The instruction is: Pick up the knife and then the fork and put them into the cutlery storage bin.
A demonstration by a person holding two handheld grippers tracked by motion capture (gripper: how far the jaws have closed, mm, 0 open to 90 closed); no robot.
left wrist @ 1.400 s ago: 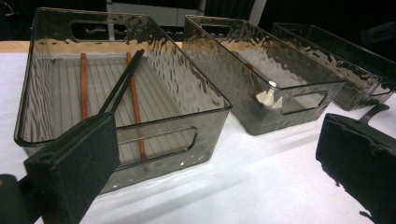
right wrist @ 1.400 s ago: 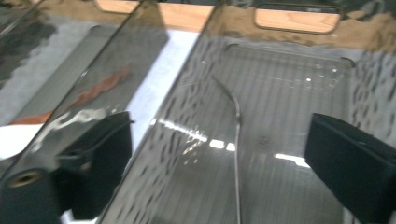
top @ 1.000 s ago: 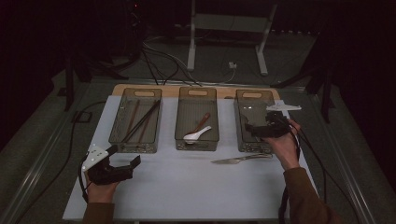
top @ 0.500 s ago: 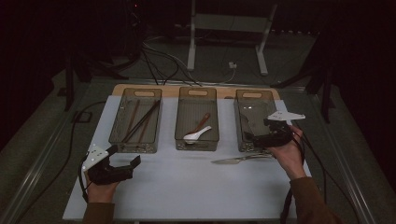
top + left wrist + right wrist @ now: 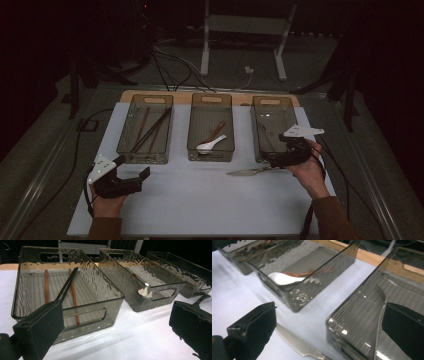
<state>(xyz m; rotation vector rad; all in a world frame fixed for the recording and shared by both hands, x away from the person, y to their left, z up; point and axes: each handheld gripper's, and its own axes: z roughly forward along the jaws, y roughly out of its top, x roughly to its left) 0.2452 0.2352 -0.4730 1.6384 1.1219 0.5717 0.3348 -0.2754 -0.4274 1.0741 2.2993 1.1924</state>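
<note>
A silver knife (image 5: 250,171) (image 5: 299,345) lies on the white mat (image 5: 200,200) just in front of the right bin (image 5: 272,125). My right gripper (image 5: 275,156) (image 5: 327,337) hovers open over the bin's near corner, with the knife's blade below between its jaws. A metal fork (image 5: 379,315) rests in that bin. The middle bin (image 5: 211,125) holds a white spoon (image 5: 210,145) (image 5: 287,278) and a brown one (image 5: 216,132). The left bin (image 5: 145,127) (image 5: 62,305) holds brown chopsticks (image 5: 46,285) and black chopsticks (image 5: 66,286). My left gripper (image 5: 133,166) (image 5: 116,332) rests open and empty at the front left.
A wooden board (image 5: 240,97) lies under the bins' far ends. Beyond the table are cables (image 5: 165,55) and a white stand (image 5: 240,30). The table's metal edges (image 5: 40,170) run along both sides. Bare mat stretches between the two grippers.
My right gripper has drawn back from above the right bin, toward the person and down, to the bin's near corner beside the knife. The left gripper has stayed put.
</note>
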